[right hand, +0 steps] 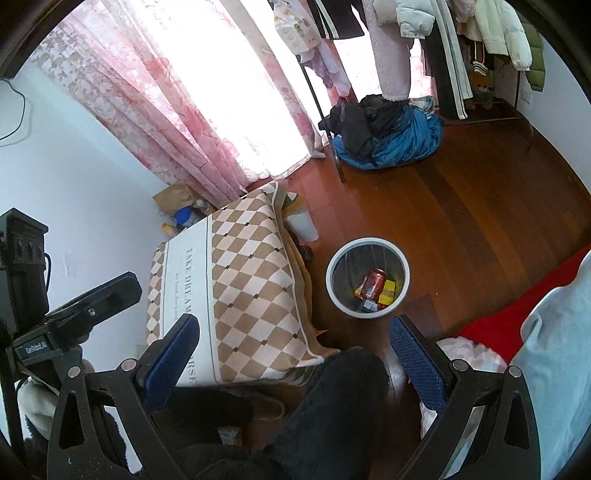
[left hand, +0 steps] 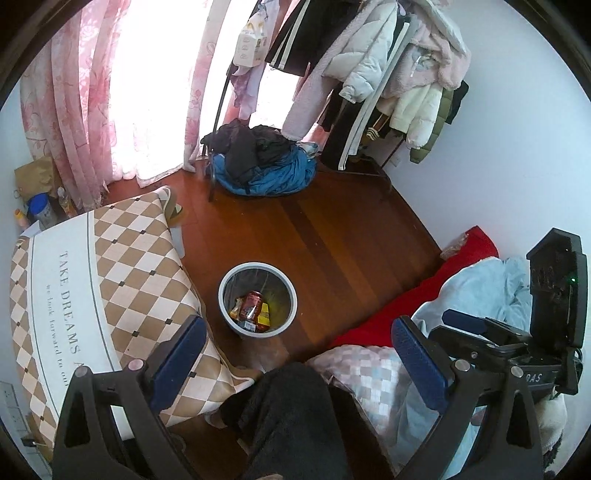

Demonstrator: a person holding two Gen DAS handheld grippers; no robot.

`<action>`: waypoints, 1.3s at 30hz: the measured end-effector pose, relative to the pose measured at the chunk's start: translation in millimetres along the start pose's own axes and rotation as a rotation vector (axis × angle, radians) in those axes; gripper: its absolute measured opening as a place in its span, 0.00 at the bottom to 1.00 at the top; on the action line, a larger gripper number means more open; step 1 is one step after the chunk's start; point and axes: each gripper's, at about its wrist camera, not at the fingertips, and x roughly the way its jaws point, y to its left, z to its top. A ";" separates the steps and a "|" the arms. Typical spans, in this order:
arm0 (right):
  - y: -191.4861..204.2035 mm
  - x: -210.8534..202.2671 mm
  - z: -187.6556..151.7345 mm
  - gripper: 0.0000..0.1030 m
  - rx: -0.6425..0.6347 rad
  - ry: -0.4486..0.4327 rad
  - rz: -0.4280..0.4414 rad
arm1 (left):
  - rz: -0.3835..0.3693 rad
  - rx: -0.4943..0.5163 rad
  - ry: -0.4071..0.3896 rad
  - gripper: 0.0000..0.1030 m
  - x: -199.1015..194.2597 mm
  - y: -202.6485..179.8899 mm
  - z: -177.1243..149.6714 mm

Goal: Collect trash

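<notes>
Trash (left hand: 251, 308) (right hand: 375, 286), a red drink can among yellow and dark wrappers, lies at the bottom of a round pale-rimmed wastebasket (left hand: 257, 299) (right hand: 367, 282) lined with a dark bag; the wastebasket stands upright on a reddish-brown wooden plank floor (left hand: 332, 236) (right hand: 461, 221), just beside a large cushion with a tan-and-cream diamond pattern (left hand: 110, 280) (right hand: 240, 280) printed "TAKE DREAMS"; a red blanket edge (left hand: 406, 299) (right hand: 517, 317) and pale blue bedding (left hand: 480, 291) (right hand: 554, 350) lie on the basket's other side, apart from it. Left gripper (left hand: 299, 354), seen from its own wrist camera, hangs above the scene with its blue-padded jaws spread wide and nothing between them; right gripper (right hand: 295, 354) likewise stands released and empty, jaws wide apart; each gripper's black body shows at the edge of the other's view. A person's leg in dark fleecy fabric (left hand: 291, 417) (right hand: 332, 406) fills the lower centre of both views. Farther off, a heap of blue and black clothing (left hand: 262, 166) (right hand: 384, 136) rests on the floor by a black metal rack hung with pale jackets (left hand: 369, 66) (right hand: 443, 29); pink floral curtains (left hand: 74, 103) (right hand: 155, 110) cover a bright window; a brown paper bag (left hand: 35, 175) (right hand: 173, 197) and small bottles (left hand: 40, 210) (right hand: 184, 218), too small to identify, sit in the corner beyond the cushion.
</notes>
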 end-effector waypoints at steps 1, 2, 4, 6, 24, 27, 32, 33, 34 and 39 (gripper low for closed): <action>0.1 -0.5 -1.3 1.00 0.000 0.004 -0.001 | 0.000 0.002 0.000 1.00 -1.1 -0.1 -1.1; 0.3 -0.2 -2.3 1.00 0.000 0.008 -0.003 | 0.000 0.006 0.000 1.00 -2.2 -0.6 -2.2; 0.0 -0.3 -4.4 1.00 0.002 0.010 -0.007 | 0.003 0.013 0.000 1.00 -4.0 0.0 -5.0; 0.9 -0.1 -6.9 1.00 -0.001 0.015 -0.012 | 0.001 0.011 -0.001 1.00 -4.8 -1.1 -6.3; 18.1 -9.2 -12.3 1.00 -0.037 0.018 -0.031 | -0.008 -0.012 -0.008 1.00 -9.7 4.4 -12.2; 20.2 -9.5 -11.3 1.00 -0.044 0.019 -0.031 | -0.010 -0.013 -0.005 1.00 -10.5 6.0 -13.3; 22.9 -9.1 -11.7 1.00 -0.051 0.023 -0.032 | -0.011 -0.013 -0.002 1.00 -10.9 6.9 -15.1; 23.3 -9.0 -11.9 1.00 -0.052 0.024 -0.031 | -0.014 -0.011 0.000 1.00 -11.5 7.8 -16.4; 23.9 -9.4 -11.9 1.00 -0.053 0.024 -0.030 | -0.014 -0.010 0.001 1.00 -12.0 7.7 -16.5; 26.1 -9.6 -12.4 1.00 -0.055 0.024 -0.033 | -0.014 -0.005 0.003 1.00 -12.8 8.6 -18.7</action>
